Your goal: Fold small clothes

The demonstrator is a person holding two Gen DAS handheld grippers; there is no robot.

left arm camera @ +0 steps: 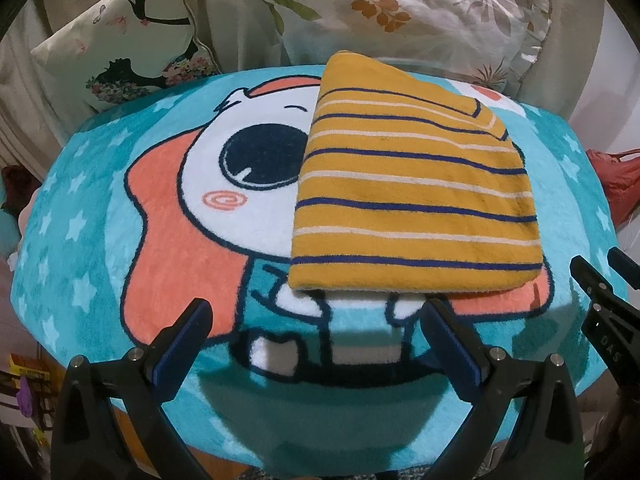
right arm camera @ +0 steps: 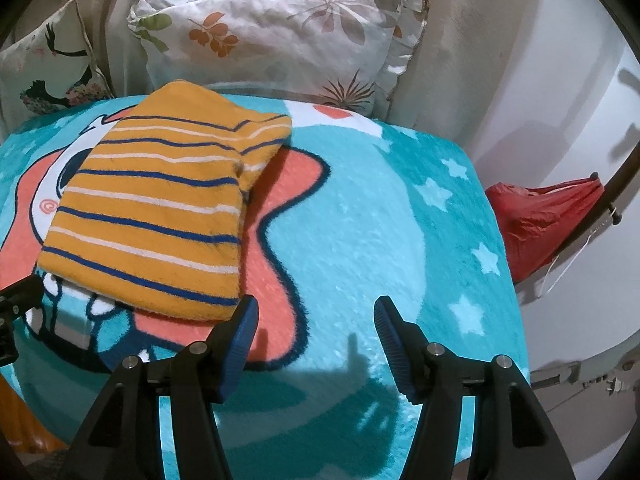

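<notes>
A yellow garment (left arm camera: 412,196) with blue and white stripes lies folded into a compact rectangle on a turquoise cartoon-print blanket (left arm camera: 100,200). It also shows in the right wrist view (right arm camera: 156,208), at the left. My left gripper (left arm camera: 316,312) is open and empty, just in front of the garment's near edge. My right gripper (right arm camera: 316,312) is open and empty, to the right of the garment's near corner, over bare blanket (right arm camera: 380,220). The right gripper's fingers (left arm camera: 600,292) show at the right edge of the left wrist view.
Two printed pillows (left arm camera: 400,16) (left arm camera: 120,52) lean against the beige sofa back behind the blanket. A red bag (right arm camera: 540,216) lies to the right, beyond the blanket's edge. A white wall (right arm camera: 560,80) stands at the right.
</notes>
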